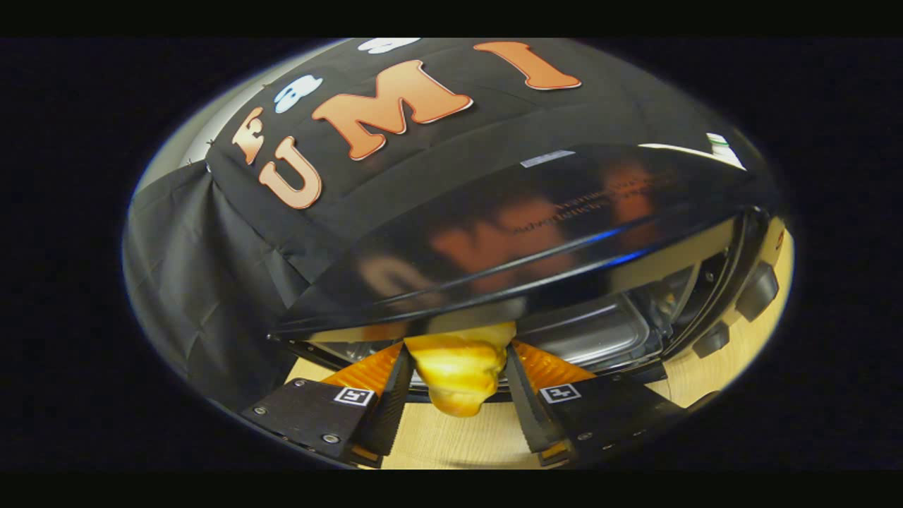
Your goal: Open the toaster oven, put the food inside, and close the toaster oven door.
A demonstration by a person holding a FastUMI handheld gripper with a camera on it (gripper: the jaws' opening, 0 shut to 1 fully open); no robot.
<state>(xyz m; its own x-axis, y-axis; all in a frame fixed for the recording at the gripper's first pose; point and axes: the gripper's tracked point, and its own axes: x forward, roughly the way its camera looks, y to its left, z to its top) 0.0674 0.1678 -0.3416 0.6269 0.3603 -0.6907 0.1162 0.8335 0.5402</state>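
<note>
Carrying the croissant (460,372) clamped between both fingers, the gripper (458,384) sits just in front of the toaster oven (536,233), pastry tip hanging below the fingertips. Oven mouth looks open: a metal tray (589,331) shows inside, beyond the fingers, under the glossy black top. Control knobs (755,291) sit on the far side of the front. Wooden table (451,441) lies beneath. Judgement: the side grip keeps the food level with the slot so it can slide straight onto the tray. Door itself not discernible; closing it is still to do.
</note>
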